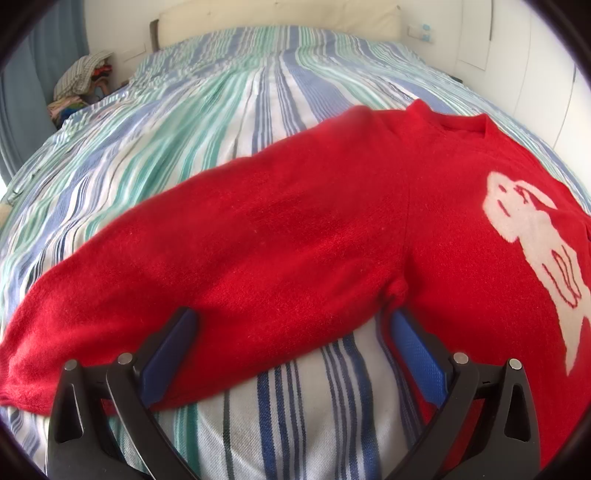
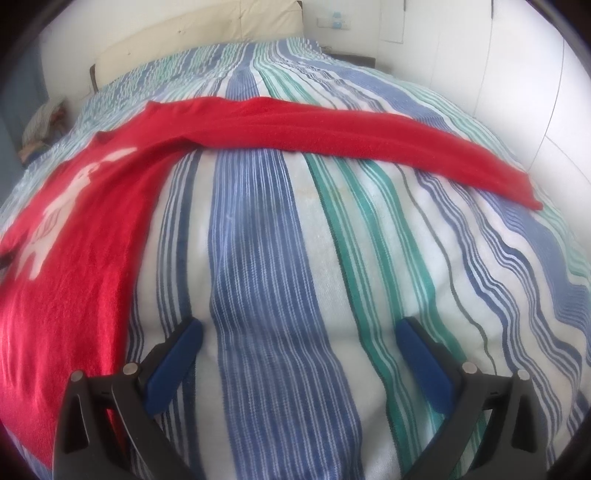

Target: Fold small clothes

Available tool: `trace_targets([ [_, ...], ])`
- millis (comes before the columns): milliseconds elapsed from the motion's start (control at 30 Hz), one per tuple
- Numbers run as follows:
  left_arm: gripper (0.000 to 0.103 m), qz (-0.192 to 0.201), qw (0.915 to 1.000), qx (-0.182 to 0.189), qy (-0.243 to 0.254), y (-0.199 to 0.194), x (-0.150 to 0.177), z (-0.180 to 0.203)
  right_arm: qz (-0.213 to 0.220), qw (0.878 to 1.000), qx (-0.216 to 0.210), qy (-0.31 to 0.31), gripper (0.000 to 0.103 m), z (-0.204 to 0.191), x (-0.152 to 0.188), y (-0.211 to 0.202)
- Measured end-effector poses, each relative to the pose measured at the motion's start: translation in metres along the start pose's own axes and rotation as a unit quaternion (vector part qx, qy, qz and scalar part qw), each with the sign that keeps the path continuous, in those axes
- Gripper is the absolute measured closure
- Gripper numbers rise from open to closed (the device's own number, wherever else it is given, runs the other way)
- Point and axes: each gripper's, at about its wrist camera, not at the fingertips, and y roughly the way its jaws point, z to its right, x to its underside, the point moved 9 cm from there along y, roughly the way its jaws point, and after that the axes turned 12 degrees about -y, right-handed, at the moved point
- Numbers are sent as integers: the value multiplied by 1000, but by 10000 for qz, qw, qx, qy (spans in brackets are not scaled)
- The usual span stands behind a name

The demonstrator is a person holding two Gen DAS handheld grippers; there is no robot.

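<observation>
A small red sweater [image 1: 295, 236] with a white animal print [image 1: 535, 243] lies flat on the striped bed. In the left wrist view one sleeve [image 1: 155, 280] stretches to the left. My left gripper [image 1: 293, 314] is open, its blue pads either side of the sleeve's lower edge near the armpit. In the right wrist view the sweater body [image 2: 74, 229] lies at the left and the other sleeve [image 2: 351, 133] stretches right across the bed. My right gripper [image 2: 299, 325] is open and empty over bare bedspread, to the right of the sweater's side edge.
The blue, green and white striped bedspread [image 2: 280, 229] covers the bed. A cream headboard [image 1: 280, 14] and white walls stand at the far end. A pile of clothes [image 1: 79, 81] sits beside the bed at far left.
</observation>
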Motion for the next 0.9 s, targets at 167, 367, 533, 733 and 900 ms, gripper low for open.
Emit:
trace_targets([
  [167, 0, -2, 10000, 0, -1, 0, 0, 0, 145, 9997, -142, -94, 0, 0, 2, -2],
  [367, 0, -3, 10000, -1, -2, 0, 0, 0, 417, 9990, -132, -101, 0, -1, 3, -5],
  [533, 0, -5, 10000, 0, -5, 0, 0, 0, 502, 9986, -145, -115, 0, -1, 3, -6],
  [733, 0, -7, 10000, -1, -5, 0, -1, 0, 579, 9981, -176, -132, 0, -1, 5, -8],
  [900, 0, -9, 10000, 0, -7, 0, -1, 0, 600, 9979, -184, -156, 0, -2, 6, -8],
])
